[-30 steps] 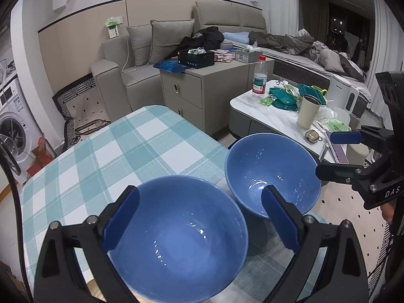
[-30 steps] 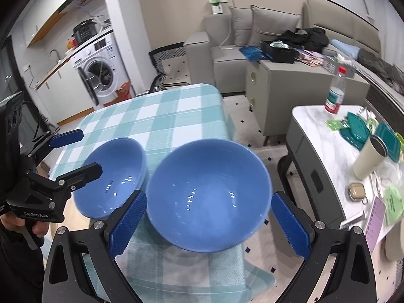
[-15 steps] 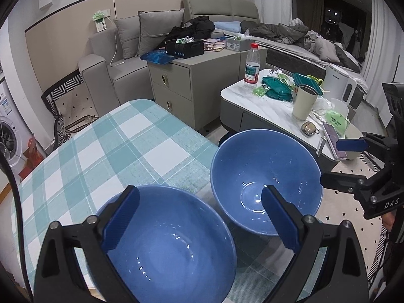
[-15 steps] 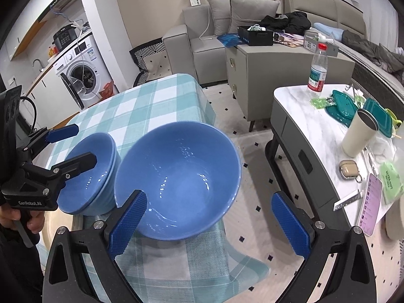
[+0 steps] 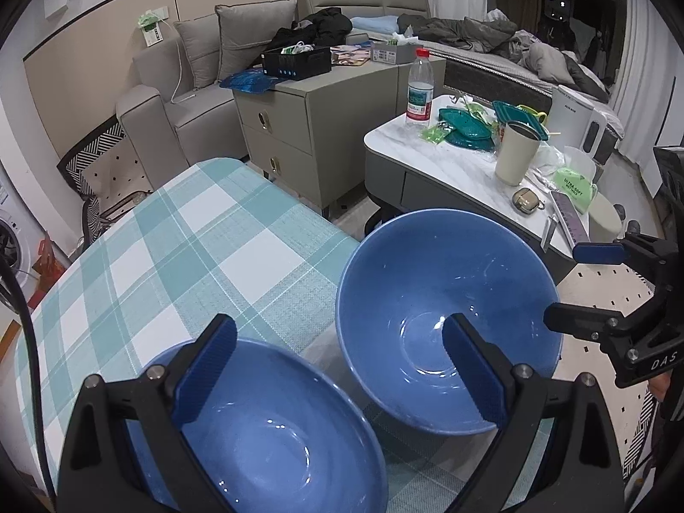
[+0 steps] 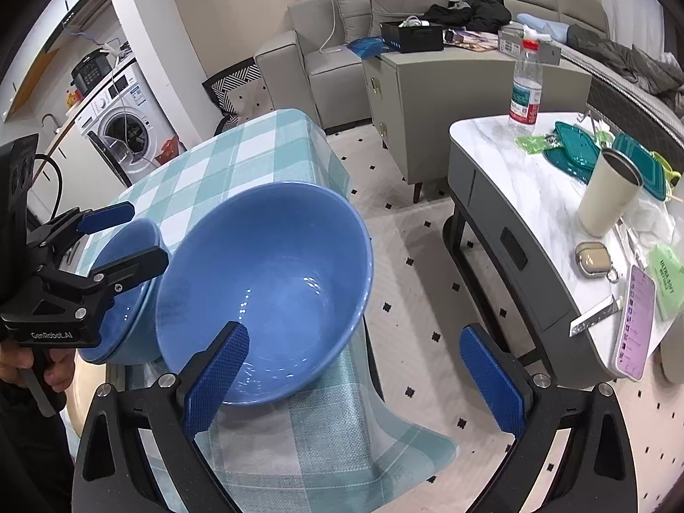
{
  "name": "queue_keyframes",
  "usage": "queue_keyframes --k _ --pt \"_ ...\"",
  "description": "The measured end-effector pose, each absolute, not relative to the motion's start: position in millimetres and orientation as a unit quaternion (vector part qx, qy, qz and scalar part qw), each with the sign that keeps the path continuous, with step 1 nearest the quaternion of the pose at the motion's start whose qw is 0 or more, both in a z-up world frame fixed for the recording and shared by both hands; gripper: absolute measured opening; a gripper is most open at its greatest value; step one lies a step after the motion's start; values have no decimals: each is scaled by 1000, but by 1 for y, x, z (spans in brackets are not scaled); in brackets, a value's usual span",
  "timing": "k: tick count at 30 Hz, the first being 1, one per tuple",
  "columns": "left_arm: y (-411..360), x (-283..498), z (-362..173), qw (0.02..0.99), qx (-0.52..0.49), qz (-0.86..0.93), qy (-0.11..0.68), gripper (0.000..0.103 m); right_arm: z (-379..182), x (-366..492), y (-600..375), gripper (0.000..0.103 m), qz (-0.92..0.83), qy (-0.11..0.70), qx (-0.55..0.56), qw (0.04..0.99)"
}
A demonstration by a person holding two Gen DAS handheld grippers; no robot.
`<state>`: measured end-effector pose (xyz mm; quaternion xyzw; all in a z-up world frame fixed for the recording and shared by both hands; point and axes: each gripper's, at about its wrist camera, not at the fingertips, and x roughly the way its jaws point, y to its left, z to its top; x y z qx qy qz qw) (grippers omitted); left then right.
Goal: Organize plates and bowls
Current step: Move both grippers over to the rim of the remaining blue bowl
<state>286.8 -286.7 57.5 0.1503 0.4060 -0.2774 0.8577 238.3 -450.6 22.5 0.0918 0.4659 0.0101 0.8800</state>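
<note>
Two blue bowls stand on the teal checked tablecloth [image 5: 171,256]. The nearer bowl [image 5: 265,427] lies below my left gripper [image 5: 337,370], which is open and holds nothing. The other bowl [image 5: 444,312] sits at the table's corner, close beside the first. In the right wrist view this corner bowl [image 6: 273,282] fills the middle, and my right gripper [image 6: 355,380] is open with its left finger over the bowl's near rim and its right finger over the floor. The first bowl [image 6: 128,299] shows at the left under the left gripper [image 6: 122,239]. The right gripper [image 5: 585,288] shows beside the corner bowl.
A white marble coffee table [image 5: 461,158] with a cup [image 5: 515,154], a water bottle [image 5: 420,92], teal lids and a phone stands right of the table. A grey cabinet [image 5: 308,128] and a sofa [image 5: 192,98] stand behind. A washing machine [image 6: 124,137] is at the far left.
Both bowls now look nearer and lower in the left view. The right view has swung to the right, so the corner bowl now lies under its left finger. Both grippers stay open.
</note>
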Motion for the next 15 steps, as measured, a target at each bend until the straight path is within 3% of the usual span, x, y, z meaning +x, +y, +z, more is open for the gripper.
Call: queue_keyframes --k 15 --pt "-298 296 43 846 164 -279 424 98 3 246 -448 101 23 490 90 867"
